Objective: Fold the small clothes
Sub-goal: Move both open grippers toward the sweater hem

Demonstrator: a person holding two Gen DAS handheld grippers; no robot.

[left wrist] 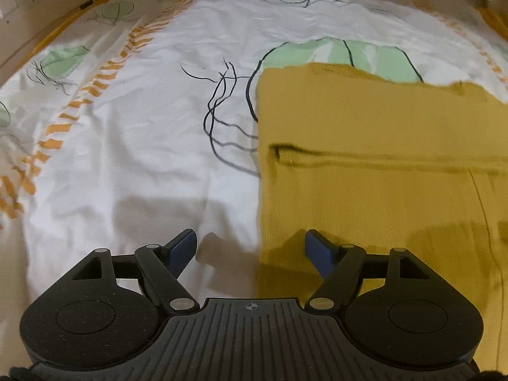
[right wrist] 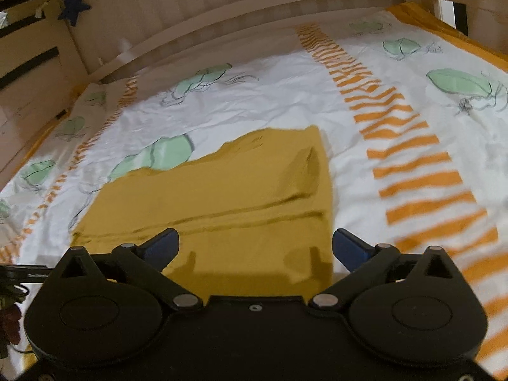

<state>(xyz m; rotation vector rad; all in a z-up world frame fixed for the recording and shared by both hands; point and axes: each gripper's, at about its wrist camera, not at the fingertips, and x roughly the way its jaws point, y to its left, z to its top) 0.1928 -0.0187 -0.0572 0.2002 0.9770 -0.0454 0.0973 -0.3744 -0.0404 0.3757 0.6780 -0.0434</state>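
In the left wrist view, the mustard-yellow knitted garment (left wrist: 381,165) lies flat on the white bed cover with green leaf prints and orange stripes (left wrist: 133,133). It fills the right half of the view. Its left edge runs straight away from the camera, and a fold line crosses it from left to right. The left gripper (left wrist: 250,247) has its fingers spread, with nothing between them.

In the right wrist view, the garment (right wrist: 222,190) is a rectangle, and its long axis goes from lower left to upper right. The right gripper (right wrist: 255,247) hangs over its near edge. Its fingers are spread wide and empty. A wooden bed frame (right wrist: 222,9) stands behind.
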